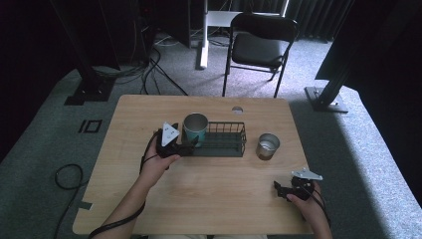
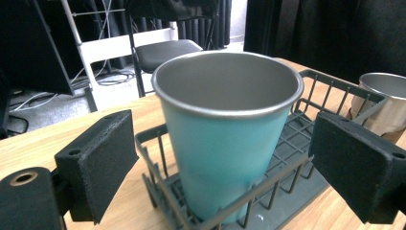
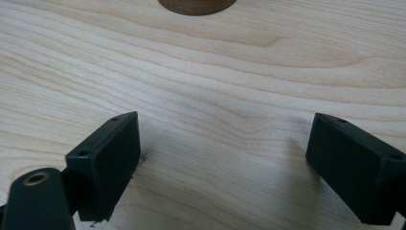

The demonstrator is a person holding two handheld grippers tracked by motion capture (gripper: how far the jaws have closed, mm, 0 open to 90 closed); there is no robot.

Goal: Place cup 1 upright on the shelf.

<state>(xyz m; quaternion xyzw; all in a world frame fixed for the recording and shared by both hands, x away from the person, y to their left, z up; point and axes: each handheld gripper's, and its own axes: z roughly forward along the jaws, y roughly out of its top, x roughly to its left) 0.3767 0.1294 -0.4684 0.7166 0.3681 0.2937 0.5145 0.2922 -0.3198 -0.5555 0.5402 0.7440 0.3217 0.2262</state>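
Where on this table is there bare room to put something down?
The wide front strip of table between the two hands is free, as is the far edge behind the basket. The basket's right part is empty too. It is crowded at the basket's left end, where the left tool flanks the teal cup.

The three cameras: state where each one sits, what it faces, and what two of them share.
High view: above the person's side, facing down on the wooden table; both forearms, left gripper, right gripper.
Left gripper view: on the left gripper, open jaws flanking the teal metal cup in the dark wire basket.
Right gripper view: right gripper, open, facing tabletop.
Shared by the first two: cup, basket, steel cup.
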